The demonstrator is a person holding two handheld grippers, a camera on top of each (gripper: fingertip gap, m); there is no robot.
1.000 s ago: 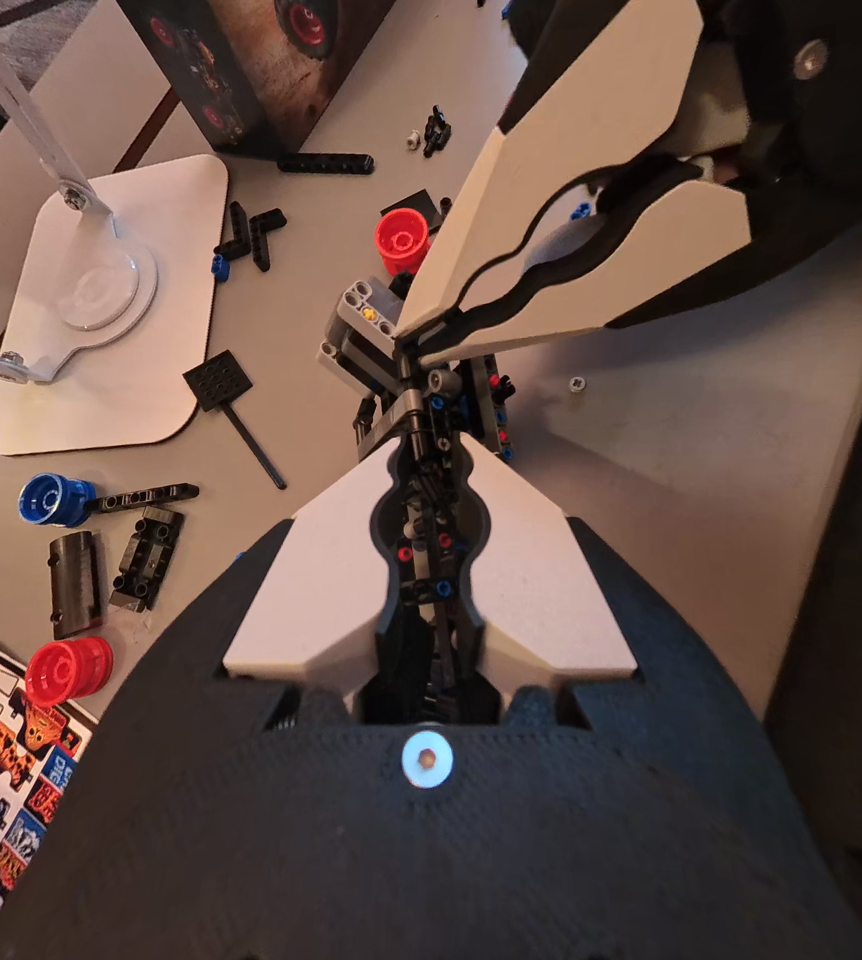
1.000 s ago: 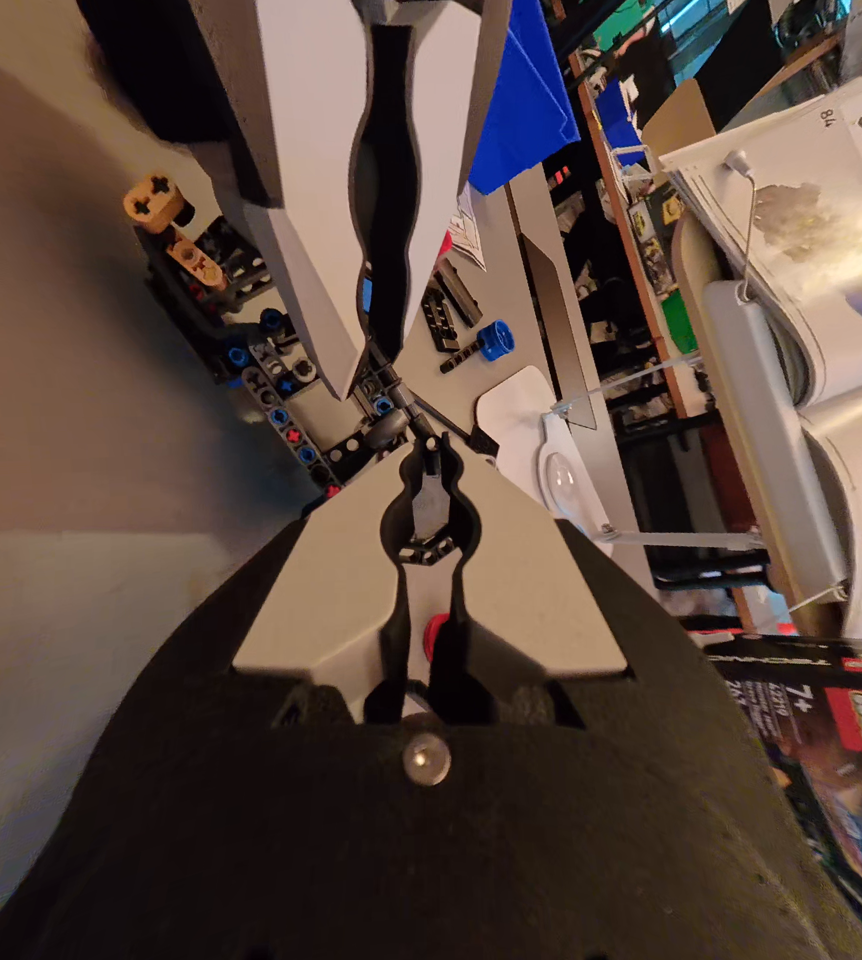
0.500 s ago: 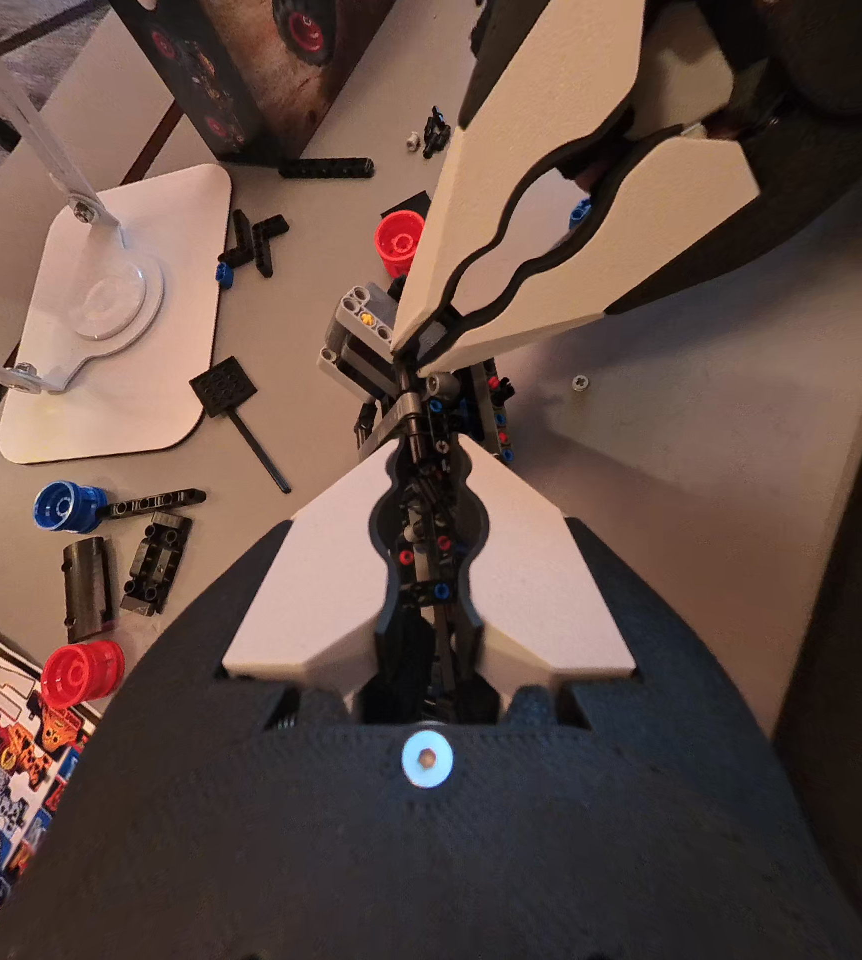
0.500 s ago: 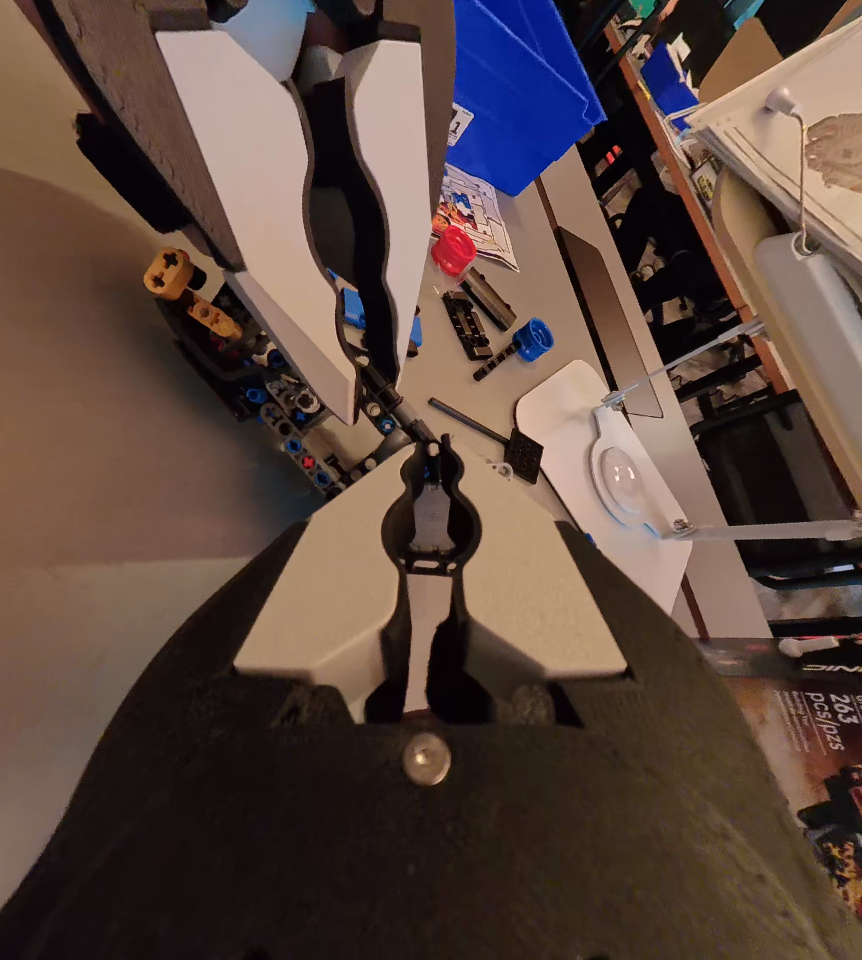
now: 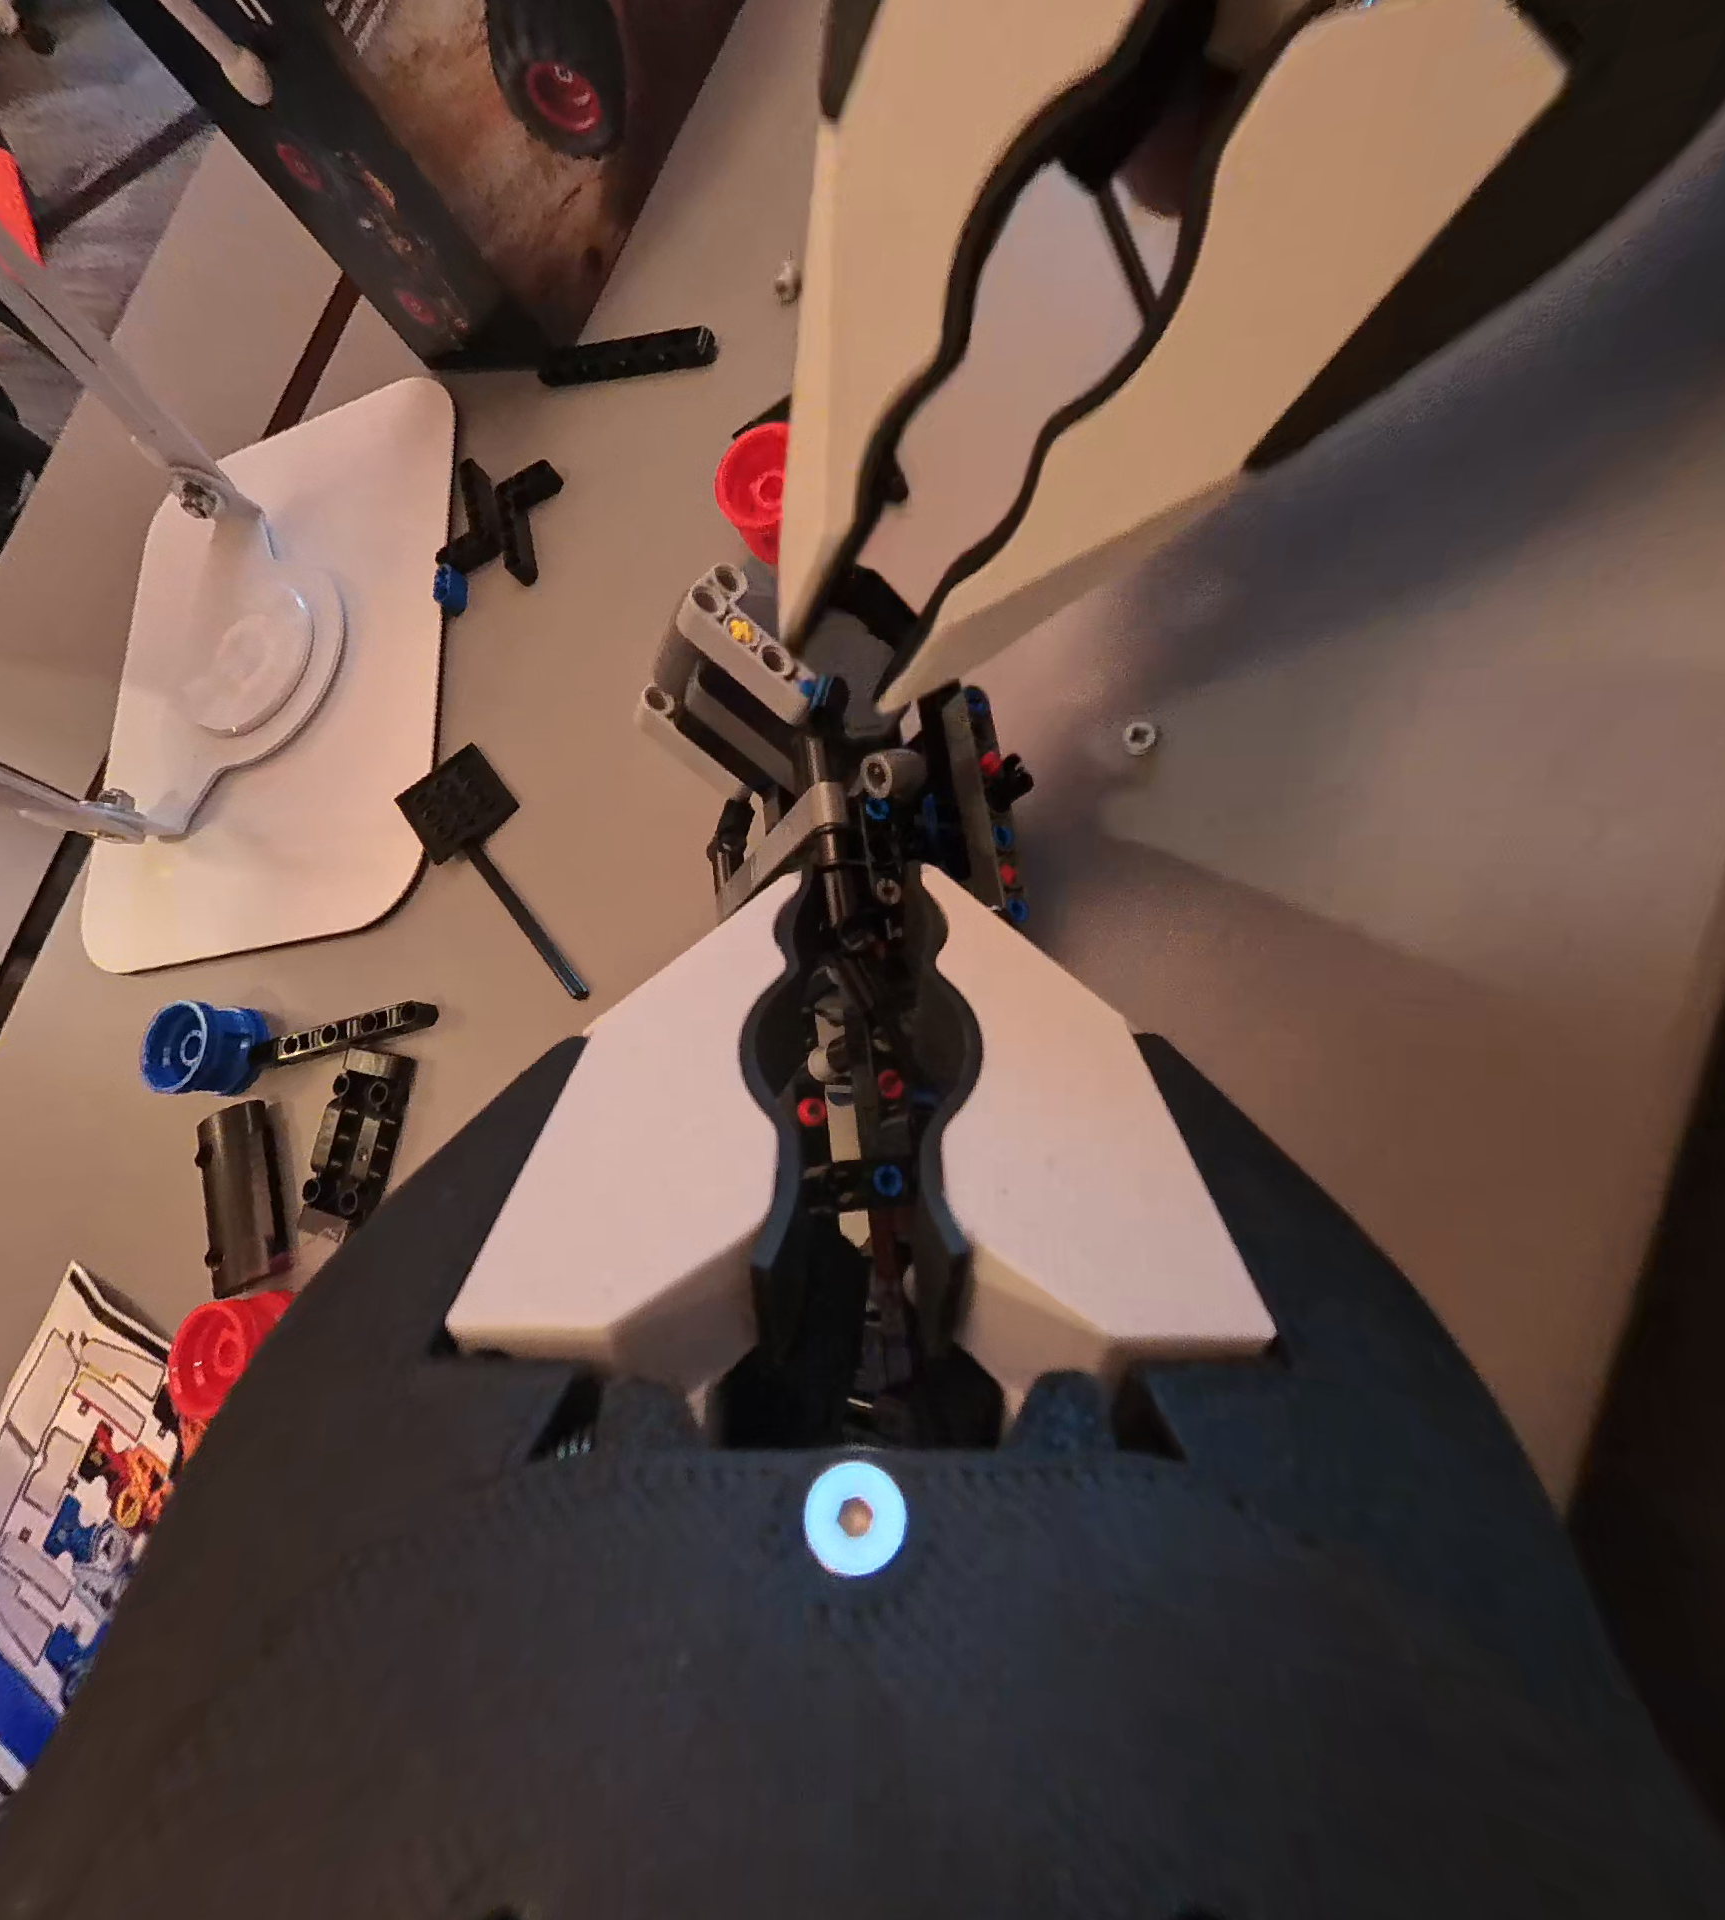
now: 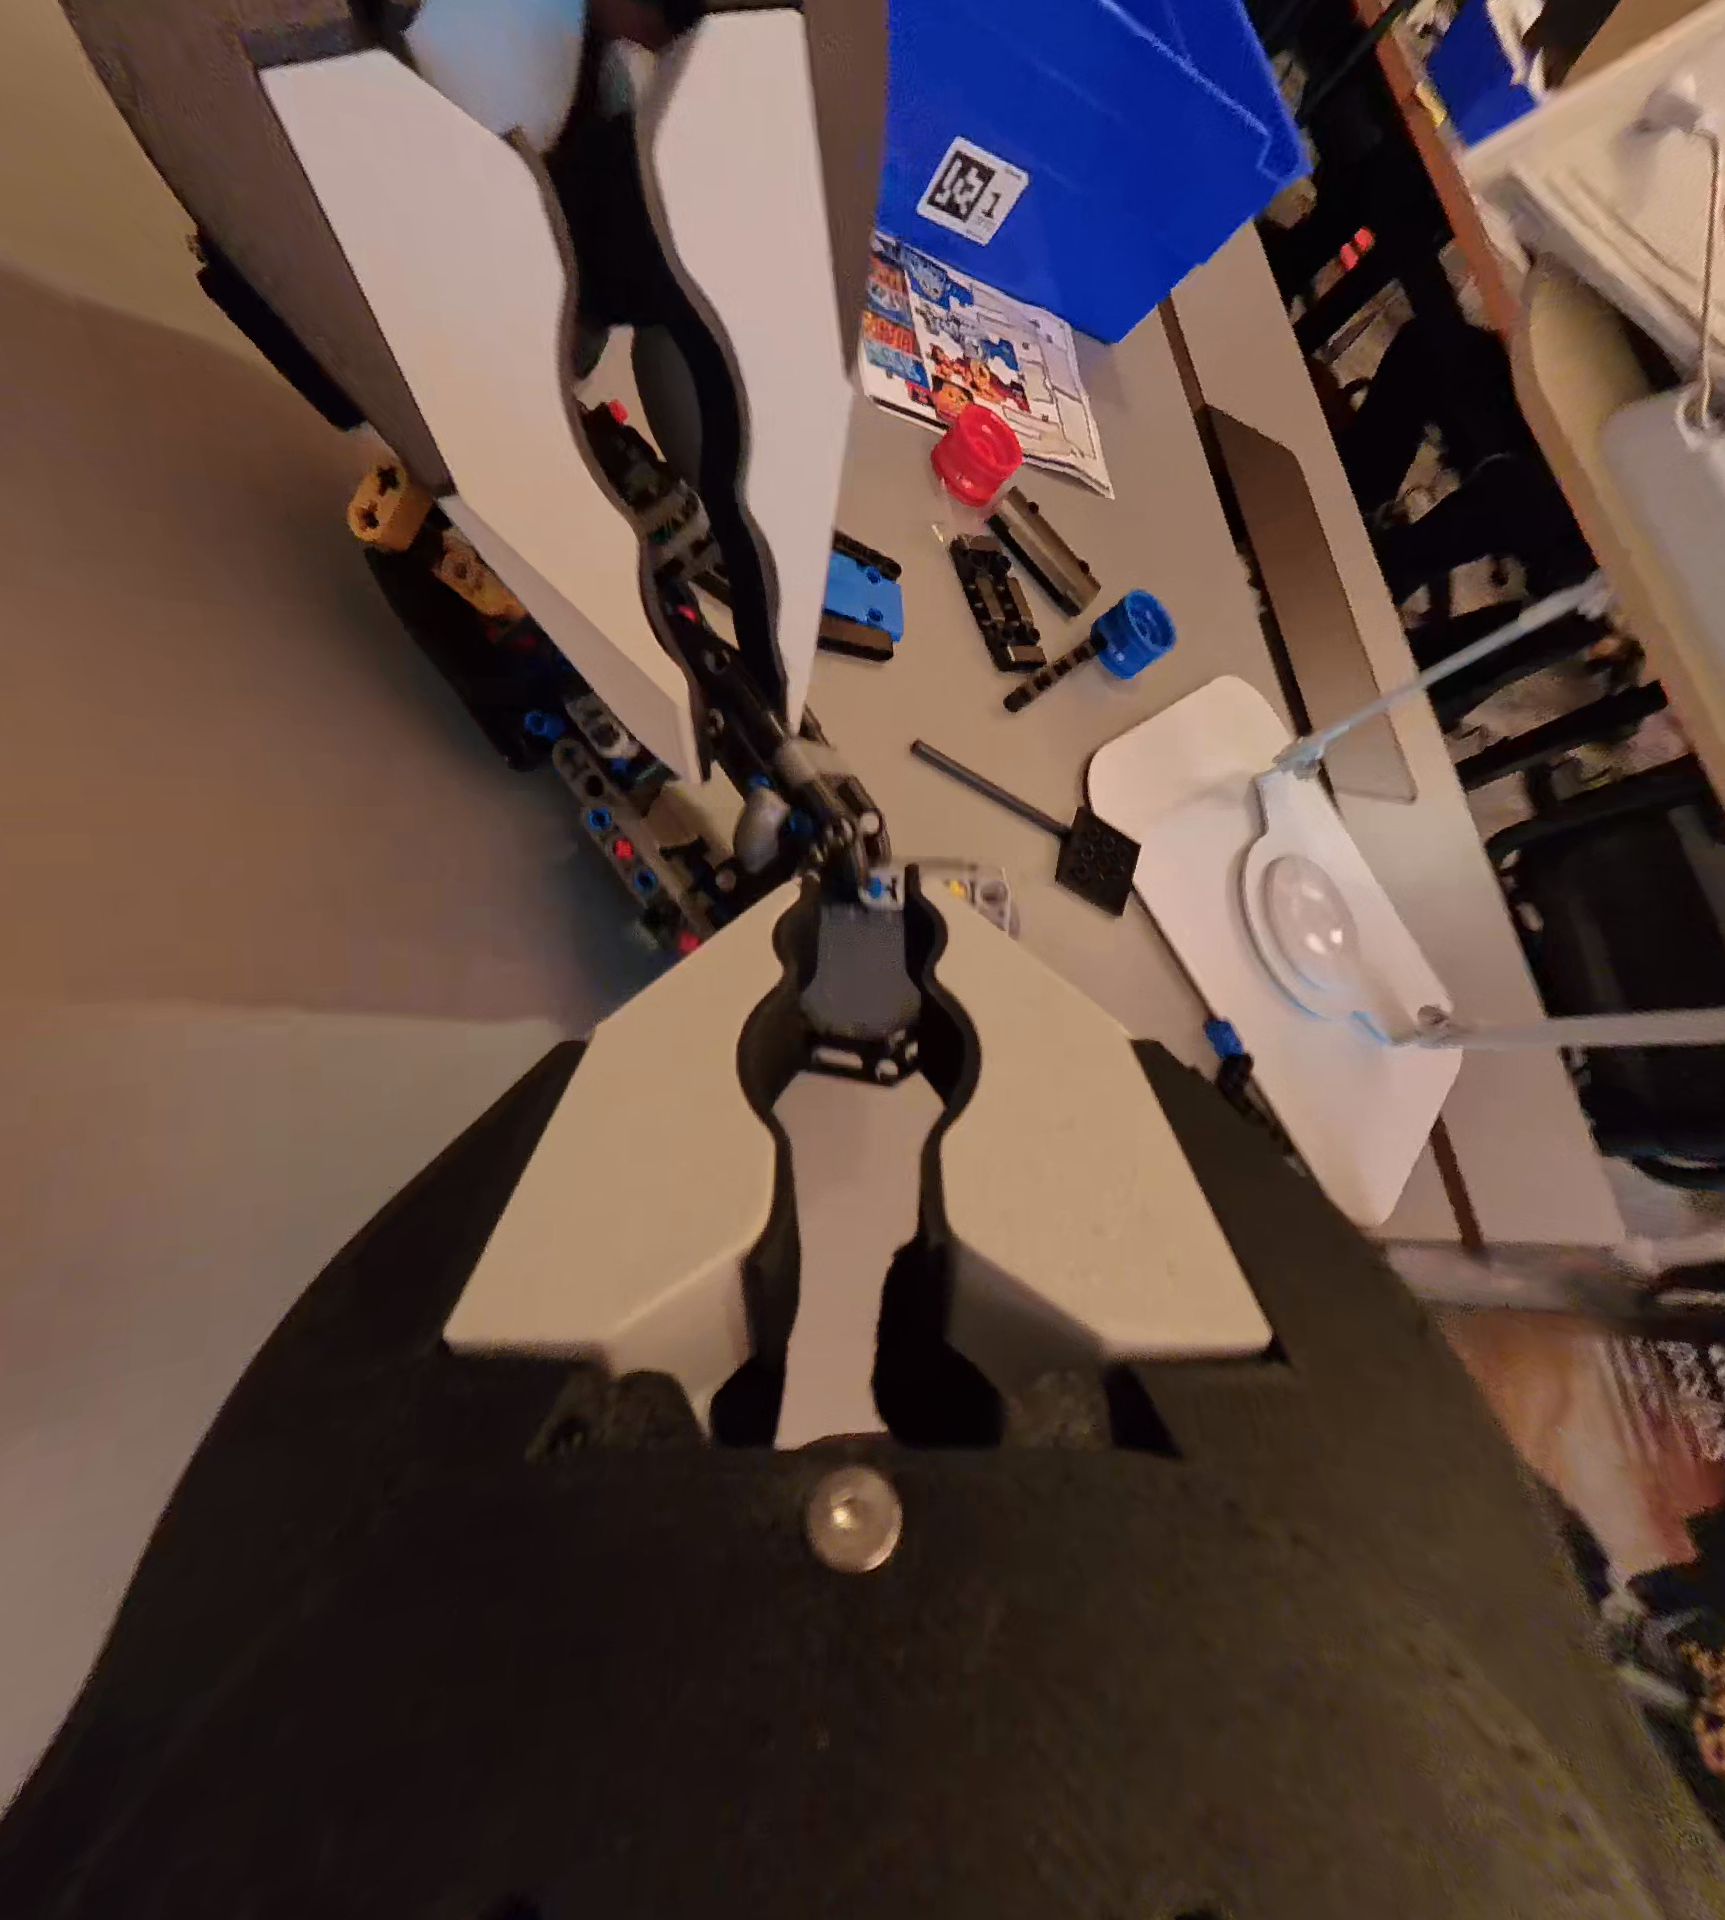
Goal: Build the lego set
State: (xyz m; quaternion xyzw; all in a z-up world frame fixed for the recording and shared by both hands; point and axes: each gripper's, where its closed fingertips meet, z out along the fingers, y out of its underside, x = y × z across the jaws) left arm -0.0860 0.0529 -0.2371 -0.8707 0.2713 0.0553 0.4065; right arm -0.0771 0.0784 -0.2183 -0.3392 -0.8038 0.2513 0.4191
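Observation:
The half-built lego chassis [image 5: 953,790], black and grey with red and blue pins, hangs above the table. My left gripper [image 5: 853,883] is shut on its near end. It also shows in the right wrist view [image 6: 749,743], gripping the chassis [image 6: 619,821] from above. My right gripper [image 6: 858,888] holds a dark grey piece [image 6: 858,966] against the chassis's far end. Its jaws stand a little apart, with the piece filling the gap. In the left wrist view the right gripper [image 5: 842,665] comes down from the top onto the grey piece [image 5: 853,649].
Loose parts lie on the grey table [image 5: 1253,1039] to the left: two red hubs [image 5: 749,488], a blue hub [image 5: 193,1044], black beams [image 5: 359,1138] and a black plate on an axle [image 5: 453,800]. A white stand base [image 5: 297,707], the set's box [image 5: 442,156], a sticker sheet [image 5: 37,1486] and a blue bin [image 6: 1076,135] stand around. The tips of both grippers are at nearly the same place.
The right gripper has swung to a steeper angle over the chassis end, and its jaws have parted a little around the grey piece. The left gripper keeps its hold.

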